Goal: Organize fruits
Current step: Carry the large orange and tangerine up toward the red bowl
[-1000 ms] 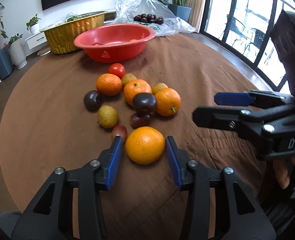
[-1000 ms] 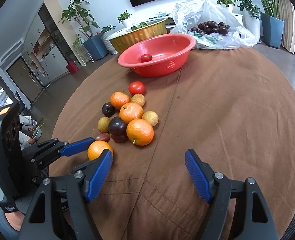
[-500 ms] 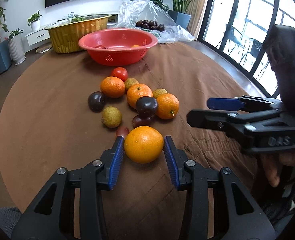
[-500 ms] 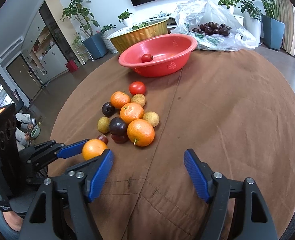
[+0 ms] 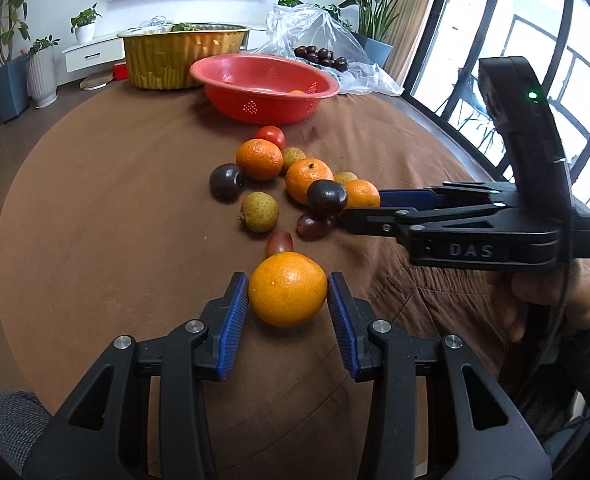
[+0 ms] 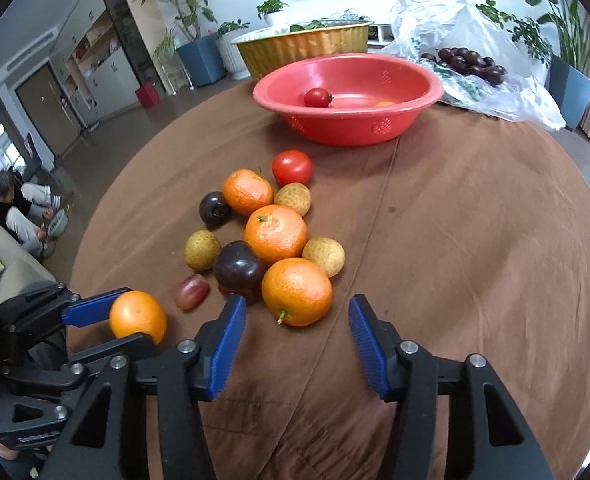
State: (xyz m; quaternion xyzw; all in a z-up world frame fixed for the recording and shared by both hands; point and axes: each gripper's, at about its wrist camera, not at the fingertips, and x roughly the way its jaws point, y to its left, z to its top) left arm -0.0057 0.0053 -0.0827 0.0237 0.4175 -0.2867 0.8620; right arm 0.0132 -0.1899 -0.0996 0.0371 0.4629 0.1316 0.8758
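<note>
with the left hand-held gripper [image 5: 287, 298] clamped on an orange [image 5: 287, 289] just above the surface [image 5: 95, 200], ease the right hand-held gripper [image 6: 297, 334], jaws apart but just closing, squarely around the nearest tangerine [image 6: 296, 291] before squeezing.

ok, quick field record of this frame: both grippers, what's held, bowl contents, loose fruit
left gripper: shut on orange, pads against both its sides
right gripper: open, jaws have just been closing, nothing gripped; nearest mandarin sits just ahead of the tips
red bowl: one tomato, plus an orange fruit partly hidden
loose pile on brown cloth: mandarins, dark plums, yellowish longan-like fruit, a tomato
behind bowl: gold basin, plastic bag of dark fruit
</note>
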